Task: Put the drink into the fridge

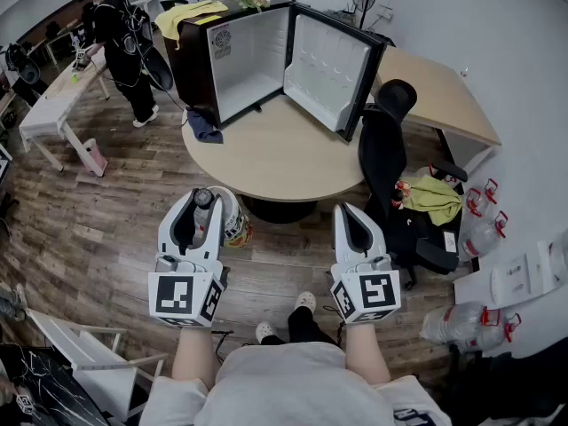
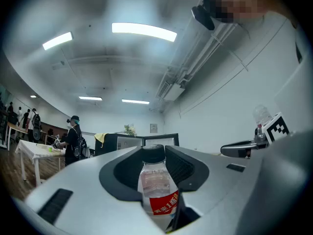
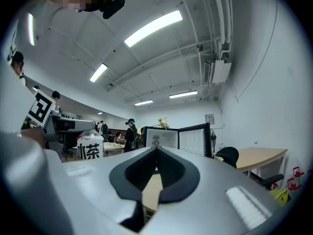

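Drink bottle (image 2: 157, 187) is held upright, clamped between the wide-set jaws of the left gripper (image 1: 202, 204), lower left of head view. Open fridge (image 1: 253, 56) is seen straight ahead, upper centre, on the round table (image 1: 293, 162). Right gripper (image 1: 348, 213) is closed, empty

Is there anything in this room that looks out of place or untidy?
Nothing looks spilled or broken. A dark cloth lies crumpled at the table's edge beside the open fridge, a yellow cloth is draped over the fridge top, and clear jugs lie on the floor at the right.
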`<state>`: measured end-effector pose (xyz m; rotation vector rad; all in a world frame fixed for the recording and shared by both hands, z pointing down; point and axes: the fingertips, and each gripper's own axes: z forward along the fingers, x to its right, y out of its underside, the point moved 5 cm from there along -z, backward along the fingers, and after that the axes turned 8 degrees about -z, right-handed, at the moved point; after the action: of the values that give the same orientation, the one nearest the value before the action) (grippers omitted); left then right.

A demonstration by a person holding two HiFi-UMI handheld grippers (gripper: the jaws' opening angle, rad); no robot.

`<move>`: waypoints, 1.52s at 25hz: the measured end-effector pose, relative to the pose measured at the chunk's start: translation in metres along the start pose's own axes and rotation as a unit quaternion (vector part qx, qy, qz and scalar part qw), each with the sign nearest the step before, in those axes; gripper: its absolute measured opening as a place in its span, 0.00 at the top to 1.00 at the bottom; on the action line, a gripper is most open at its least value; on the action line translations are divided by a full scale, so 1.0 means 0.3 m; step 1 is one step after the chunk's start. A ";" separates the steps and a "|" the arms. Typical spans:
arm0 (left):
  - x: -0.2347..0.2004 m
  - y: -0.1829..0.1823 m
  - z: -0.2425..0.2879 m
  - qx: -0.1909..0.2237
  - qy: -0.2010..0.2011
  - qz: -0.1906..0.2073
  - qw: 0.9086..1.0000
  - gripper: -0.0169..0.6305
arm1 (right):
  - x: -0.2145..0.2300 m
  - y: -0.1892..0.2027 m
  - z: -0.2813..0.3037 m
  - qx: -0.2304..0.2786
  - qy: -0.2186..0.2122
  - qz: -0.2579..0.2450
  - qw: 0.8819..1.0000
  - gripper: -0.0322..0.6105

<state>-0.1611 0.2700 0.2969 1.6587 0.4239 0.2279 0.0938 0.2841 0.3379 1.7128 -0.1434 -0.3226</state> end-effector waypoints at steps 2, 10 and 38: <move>-0.001 -0.004 0.002 0.001 0.001 -0.003 1.000 0.74 | 0.000 -0.004 0.002 0.000 0.000 -0.001 1.000 0.93; -0.016 -0.008 -0.001 0.008 0.004 -0.009 1.000 0.74 | -0.014 -0.009 0.003 -0.001 0.003 -0.005 1.000 0.93; -0.111 0.039 0.526 0.019 -0.024 -0.002 1.000 0.75 | 0.247 0.069 0.558 0.030 -0.055 0.006 0.998 0.93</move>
<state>-0.1283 0.1118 0.2903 1.6980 0.3971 0.1770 0.1170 0.1018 0.3255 1.7523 -0.2459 -0.4089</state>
